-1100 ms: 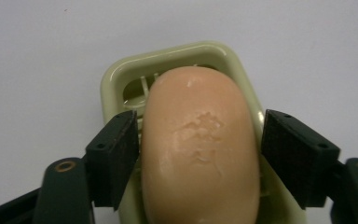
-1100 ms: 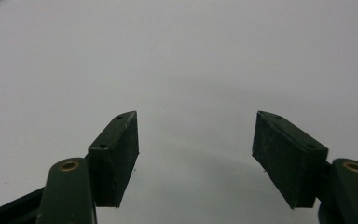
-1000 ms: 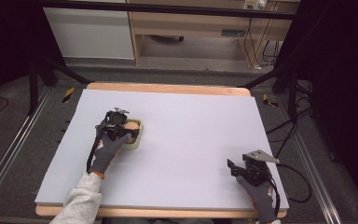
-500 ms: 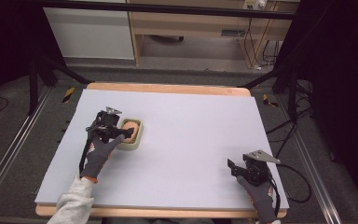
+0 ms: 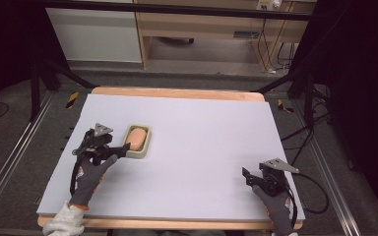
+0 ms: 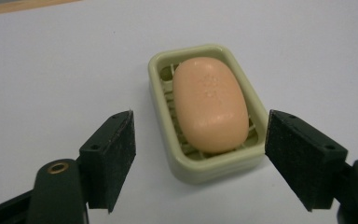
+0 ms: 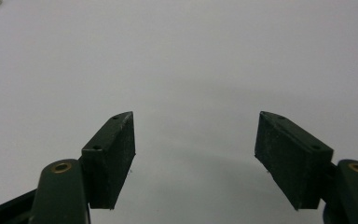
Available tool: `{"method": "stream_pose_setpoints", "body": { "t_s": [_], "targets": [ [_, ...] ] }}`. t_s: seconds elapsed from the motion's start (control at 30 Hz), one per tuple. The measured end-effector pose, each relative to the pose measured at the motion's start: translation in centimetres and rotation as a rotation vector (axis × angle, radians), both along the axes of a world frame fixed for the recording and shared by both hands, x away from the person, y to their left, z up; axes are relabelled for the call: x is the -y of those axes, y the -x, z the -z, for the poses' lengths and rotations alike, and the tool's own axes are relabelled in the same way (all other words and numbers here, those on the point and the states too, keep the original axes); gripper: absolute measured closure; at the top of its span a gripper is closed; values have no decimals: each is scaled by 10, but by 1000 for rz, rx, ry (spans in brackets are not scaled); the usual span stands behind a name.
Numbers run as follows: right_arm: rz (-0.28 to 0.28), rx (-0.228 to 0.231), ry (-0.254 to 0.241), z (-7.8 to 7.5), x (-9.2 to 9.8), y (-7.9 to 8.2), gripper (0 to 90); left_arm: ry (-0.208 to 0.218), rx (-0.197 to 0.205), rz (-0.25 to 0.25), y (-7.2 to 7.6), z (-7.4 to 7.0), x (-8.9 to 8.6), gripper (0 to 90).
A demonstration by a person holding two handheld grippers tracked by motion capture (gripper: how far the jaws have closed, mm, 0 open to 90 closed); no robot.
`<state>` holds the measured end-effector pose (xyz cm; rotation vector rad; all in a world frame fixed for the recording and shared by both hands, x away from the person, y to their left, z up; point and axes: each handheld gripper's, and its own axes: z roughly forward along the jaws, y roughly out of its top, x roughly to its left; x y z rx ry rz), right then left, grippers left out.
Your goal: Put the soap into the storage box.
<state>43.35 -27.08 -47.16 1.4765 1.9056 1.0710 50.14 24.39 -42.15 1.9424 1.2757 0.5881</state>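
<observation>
- High view: the left hand-held gripper (image 5: 123, 148) was at the left part of the worktop (image 5: 202, 142), held by a gloved hand (image 5: 89, 174), and its jaw tips were just beside the near-left corner of the soap dish (image 5: 139, 153).
- The pale green soap dish lay on the white worktop surface, left of the middle, and a peach-coloured bar of soap (image 5: 136, 138) lay inside it.
- Left gripper view: the left hand-held gripper (image 6: 199, 149) had its jaws wide apart, one at each side of the near end of the soap dish (image 6: 203, 168), without touching it. The bar of soap (image 6: 210, 105) rested on the ribbed bottom of the dish.
- High view: the right hand-held gripper (image 5: 249, 175) was near the front right corner of the worktop, well apart from the dish, with a gloved hand (image 5: 275, 211) behind it.
- Right gripper view: the right hand-held gripper (image 7: 195, 140) had its jaws apart too, with bare white surface between them.
</observation>
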Motion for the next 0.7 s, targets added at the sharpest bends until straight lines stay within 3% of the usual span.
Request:
{"method": "stream_pose_setpoints", "body": {
  "t_s": [0.37, 0.7],
  "targets": [
    [28, -5, -10, 2, 9, 0, 285, -9, -11, -34, 40, 24, -29, 236],
    [55, -5, 1, 2, 15, 1, 278, -7, -6, -90, 46, 34, -43, 235]
  ]
}}
